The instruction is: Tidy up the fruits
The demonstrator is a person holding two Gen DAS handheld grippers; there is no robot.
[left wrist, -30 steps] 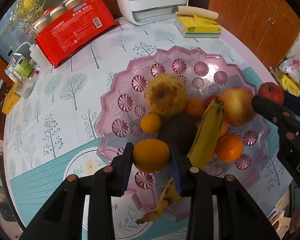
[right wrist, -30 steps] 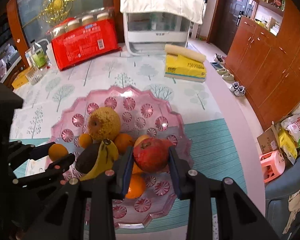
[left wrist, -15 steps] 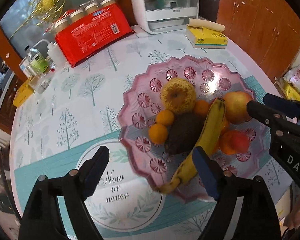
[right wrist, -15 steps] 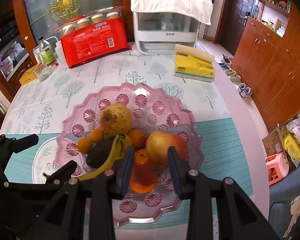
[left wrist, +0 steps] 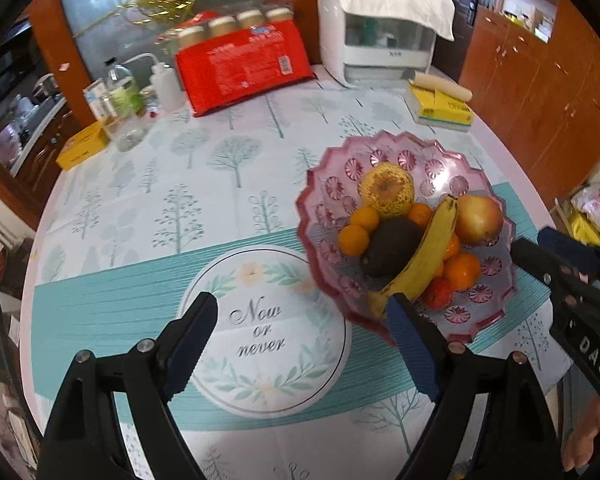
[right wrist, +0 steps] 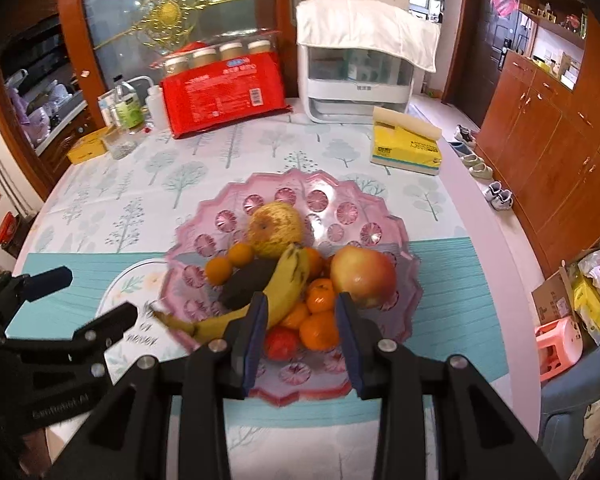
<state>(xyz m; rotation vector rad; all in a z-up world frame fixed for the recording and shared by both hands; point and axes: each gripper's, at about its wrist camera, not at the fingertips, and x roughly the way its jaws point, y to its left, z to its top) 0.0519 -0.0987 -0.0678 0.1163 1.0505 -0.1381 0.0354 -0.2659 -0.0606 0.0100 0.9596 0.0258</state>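
Currently I hold both grippers empty near the pink bowl (right wrist: 400, 240): left gripper (left wrist: 300, 340) wide open, right gripper (right wrist: 300, 328) half open (fruit all bowled). I would withdraw level, avoiding the banana (right wrist: 276, 292).

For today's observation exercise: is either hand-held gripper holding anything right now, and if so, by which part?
Nothing is held. The left hand-held gripper is wide open above the tablecloth, and the right hand-held gripper is open and empty in front of the pink fruit plate.

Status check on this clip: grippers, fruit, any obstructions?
Left gripper open, empty, above tablecloth. Right gripper open, empty, near pink plate. Fruit piled on plate, banana across top. Nothing blocking.
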